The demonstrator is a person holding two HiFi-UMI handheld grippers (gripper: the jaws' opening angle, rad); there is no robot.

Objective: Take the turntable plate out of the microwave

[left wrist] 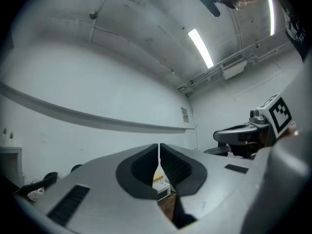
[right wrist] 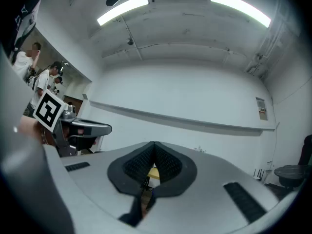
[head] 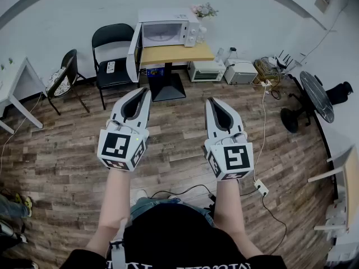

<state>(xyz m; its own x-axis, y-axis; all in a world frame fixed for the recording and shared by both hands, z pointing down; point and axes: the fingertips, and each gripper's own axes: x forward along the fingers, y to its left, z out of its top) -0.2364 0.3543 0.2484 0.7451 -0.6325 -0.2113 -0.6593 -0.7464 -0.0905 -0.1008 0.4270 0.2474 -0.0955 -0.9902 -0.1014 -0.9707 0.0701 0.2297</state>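
The left gripper [head: 144, 91] and the right gripper [head: 211, 101] are held clenched on nothing. The microwave [head: 168, 31] stands well ahead of both tips, its door [head: 134, 52] swung open. The turntable plate, presumably inside, cannot be made out. The approach is judged the step in hand: the gap must be closed and the jaws parted.
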